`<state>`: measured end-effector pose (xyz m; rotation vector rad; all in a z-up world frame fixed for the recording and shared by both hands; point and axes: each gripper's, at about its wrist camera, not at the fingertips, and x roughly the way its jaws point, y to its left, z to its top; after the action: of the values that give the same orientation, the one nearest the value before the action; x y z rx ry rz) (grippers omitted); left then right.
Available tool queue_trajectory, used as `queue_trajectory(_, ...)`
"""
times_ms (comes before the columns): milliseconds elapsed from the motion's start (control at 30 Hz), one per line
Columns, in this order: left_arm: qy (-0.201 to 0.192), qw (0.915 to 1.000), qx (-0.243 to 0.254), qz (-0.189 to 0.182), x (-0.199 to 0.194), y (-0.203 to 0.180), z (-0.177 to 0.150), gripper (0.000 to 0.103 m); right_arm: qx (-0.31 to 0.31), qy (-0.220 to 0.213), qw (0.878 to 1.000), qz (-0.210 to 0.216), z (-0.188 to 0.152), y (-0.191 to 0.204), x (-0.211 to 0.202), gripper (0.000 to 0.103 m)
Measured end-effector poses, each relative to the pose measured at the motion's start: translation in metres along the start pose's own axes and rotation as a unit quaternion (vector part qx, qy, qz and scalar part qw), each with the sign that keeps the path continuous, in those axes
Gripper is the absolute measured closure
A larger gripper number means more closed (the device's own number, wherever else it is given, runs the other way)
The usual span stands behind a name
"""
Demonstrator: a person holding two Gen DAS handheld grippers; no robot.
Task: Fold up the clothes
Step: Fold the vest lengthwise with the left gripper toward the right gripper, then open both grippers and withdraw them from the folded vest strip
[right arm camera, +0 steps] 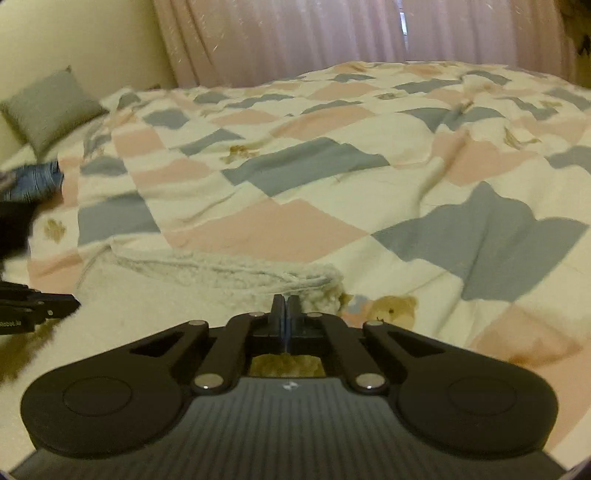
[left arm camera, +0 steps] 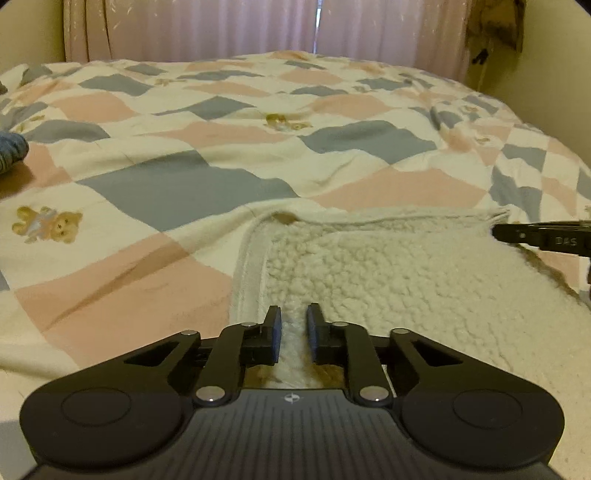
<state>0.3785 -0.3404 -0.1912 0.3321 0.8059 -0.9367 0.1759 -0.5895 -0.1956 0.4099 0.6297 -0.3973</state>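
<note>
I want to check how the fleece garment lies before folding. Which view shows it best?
The left wrist view: the cream fleece garment fills the foreground, its hemmed edge and far edge sharp. The right wrist view shows only its bunched far edge and a blurred stretch at lower left.

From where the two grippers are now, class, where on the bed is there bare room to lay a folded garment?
Free: the wide stretch of quilt between the fleece garment and the curtains, and the quilt right of the fleece. Crowded: the near edge, where the left gripper and right gripper work the fleece, and the left side by the blue clothes and cushion.
</note>
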Motion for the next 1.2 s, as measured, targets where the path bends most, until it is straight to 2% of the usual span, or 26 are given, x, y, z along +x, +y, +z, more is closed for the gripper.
queue_trajectory(33,-0.007,1.0,-0.004,-0.002,-0.005,0.002,0.002,0.084,-0.005,-0.01,1.0,0.0,0.0,0.004,-0.011,0.102)
queue_trajectory(100,-0.029,0.9994,-0.016,-0.012,-0.026,0.005,0.001,0.084,-0.017,-0.038,0.999,0.005,-0.001,0.013,-0.04,0.092)
queue_trajectory(133,-0.037,0.999,-0.02,-0.016,-0.038,0.006,-0.002,0.084,-0.023,-0.052,0.998,0.015,-0.004,0.017,-0.058,0.092)
queue_trajectory(200,-0.047,0.9983,-0.02,-0.029,-0.067,0.004,-0.017,0.085,-0.032,-0.071,0.995,0.057,-0.019,0.028,-0.101,0.092)
queue_trajectory(267,-0.053,0.9974,-0.013,-0.046,-0.098,-0.003,-0.037,0.086,-0.048,-0.071,0.991,0.098,-0.05,0.043,-0.146,0.092)
queue_trajectory(400,-0.047,0.9928,0.006,-0.11,-0.159,-0.032,-0.1,0.086,-0.077,-0.029,0.984,0.158,-0.12,0.072,-0.209,0.092)
queue_trajectory(467,-0.022,0.9918,0.013,-0.125,-0.175,-0.044,-0.135,0.084,-0.082,0.01,0.983,0.165,-0.156,0.083,-0.223,0.092)
queue_trajectory(533,0.019,0.9956,0.003,-0.092,-0.175,-0.048,-0.167,0.084,-0.072,0.053,0.985,0.145,-0.186,0.088,-0.227,0.092)
queue_trajectory(600,0.028,0.9961,-0.033,-0.076,-0.182,-0.041,-0.188,0.085,-0.05,0.077,0.988,0.127,-0.205,0.089,-0.235,0.092)
queue_trajectory(667,0.022,0.995,-0.069,-0.069,-0.2,-0.033,-0.199,0.085,-0.052,0.068,0.989,0.119,-0.205,0.093,-0.252,0.092)
queue_trajectory(767,-0.001,0.996,-0.079,-0.041,-0.227,-0.029,-0.206,0.085,-0.062,0.036,0.992,0.1,-0.2,0.098,-0.276,0.091)
queue_trajectory(833,0.0,0.9962,-0.082,-0.029,-0.236,-0.029,-0.21,0.085,-0.083,0.026,0.993,0.085,-0.204,0.106,-0.287,0.081)
queue_trajectory(900,0.006,0.9967,-0.079,-0.018,-0.238,-0.032,-0.218,0.085,-0.11,0.025,0.991,0.071,-0.21,0.116,-0.295,0.08)
queue_trajectory(967,0.008,0.997,-0.076,-0.015,-0.242,-0.036,-0.223,0.085,-0.149,0.018,0.987,0.064,-0.219,0.132,-0.303,0.08)
queue_trajectory(1000,0.006,0.9964,-0.083,-0.016,-0.242,-0.035,-0.224,0.082,-0.176,0.01,0.983,0.058,-0.225,0.141,-0.307,0.072)
queue_trajectory(1067,0.004,0.9947,-0.101,-0.018,-0.24,-0.033,-0.225,0.079,-0.234,-0.001,0.971,0.036,-0.235,0.159,-0.308,0.068)
queue_trajectory(1133,0.007,0.9905,-0.134,-0.033,-0.231,-0.028,-0.224,0.078,-0.285,-0.006,0.958,0.004,-0.245,0.172,-0.303,0.074)
queue_trajectory(1167,0.012,0.99,-0.137,-0.031,-0.225,-0.028,-0.224,0.078,-0.305,0.0,0.952,-0.016,-0.249,0.175,-0.297,0.082)
queue_trajectory(1200,0.018,0.9898,-0.138,-0.028,-0.22,-0.028,-0.225,0.078,-0.319,0.013,0.947,-0.03,-0.253,0.175,-0.291,0.095)
